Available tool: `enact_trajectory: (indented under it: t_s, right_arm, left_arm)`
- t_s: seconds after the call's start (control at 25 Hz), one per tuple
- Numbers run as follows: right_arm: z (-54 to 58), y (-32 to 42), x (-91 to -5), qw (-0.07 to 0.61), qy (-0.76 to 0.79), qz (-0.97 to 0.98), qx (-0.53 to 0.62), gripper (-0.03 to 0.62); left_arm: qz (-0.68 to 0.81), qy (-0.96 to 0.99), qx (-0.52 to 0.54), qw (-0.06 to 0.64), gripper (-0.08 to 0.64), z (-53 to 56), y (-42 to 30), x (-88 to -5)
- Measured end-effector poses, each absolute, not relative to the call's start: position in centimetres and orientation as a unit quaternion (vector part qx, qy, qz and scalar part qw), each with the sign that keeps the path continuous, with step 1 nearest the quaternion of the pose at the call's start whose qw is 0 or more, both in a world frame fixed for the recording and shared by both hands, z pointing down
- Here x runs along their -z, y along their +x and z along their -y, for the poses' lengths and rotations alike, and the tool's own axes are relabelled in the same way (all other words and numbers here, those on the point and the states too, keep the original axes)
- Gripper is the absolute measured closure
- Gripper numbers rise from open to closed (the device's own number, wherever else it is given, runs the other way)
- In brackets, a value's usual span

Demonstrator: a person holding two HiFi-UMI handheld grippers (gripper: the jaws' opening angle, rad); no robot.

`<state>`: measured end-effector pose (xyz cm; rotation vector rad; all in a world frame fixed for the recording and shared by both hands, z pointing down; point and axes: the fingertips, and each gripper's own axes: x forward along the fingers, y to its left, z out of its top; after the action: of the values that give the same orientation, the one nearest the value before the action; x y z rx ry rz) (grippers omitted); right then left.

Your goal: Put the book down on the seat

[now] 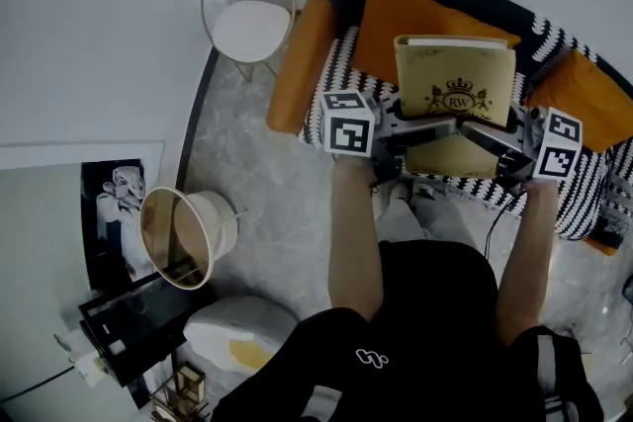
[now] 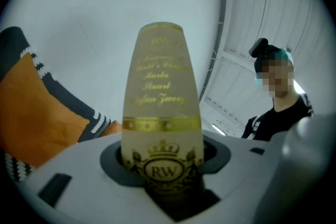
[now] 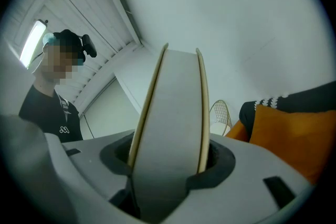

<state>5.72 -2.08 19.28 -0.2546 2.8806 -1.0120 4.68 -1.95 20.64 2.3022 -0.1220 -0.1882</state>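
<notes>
From my end, a grey marbled floor [image 1: 287, 203] fills the middle of the head view. At upper left stands a gold wire chair [image 1: 249, 10] with a white pad. Right of it is a black-and-white patterned sofa [image 1: 579, 203] with orange cushions [image 1: 420, 20]. Lower left — a tan round bin [image 1: 183, 237] and a black glass table [image 1: 129, 326]. In the right gripper view, a white wall [image 3: 236, 18] meets a slatted ceiling [image 3: 89, 2] with a lit strip lamp [image 3: 32, 42] at far left.

Your head view is dim and evenly lit, with soft shadows. Both gripper views bulge fisheye, with black corners. A ceiling lamp [image 3: 32, 39] glares at the right gripper view's left edge. The book [image 2: 161, 113] looms close and slightly soft.
</notes>
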Motion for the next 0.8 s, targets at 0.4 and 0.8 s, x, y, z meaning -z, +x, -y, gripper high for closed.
enact_trajectory:
  t_s: [0.4,0.8]
  right_arm:
    - [2.6,5.8,-26.1,0.040,-0.084,-0.902,0.421,0.337]
    - [1.5,5.9,-30.7,0.011,-0.056,-0.874,0.483,0.339]
  left_arm:
    - [0.081,0.866,0.063,0.490,0.330,2.1,4.5,-27.5]
    - [0.076,0.838,0.063,0.537,0.330,0.7,4.6,-31.8]
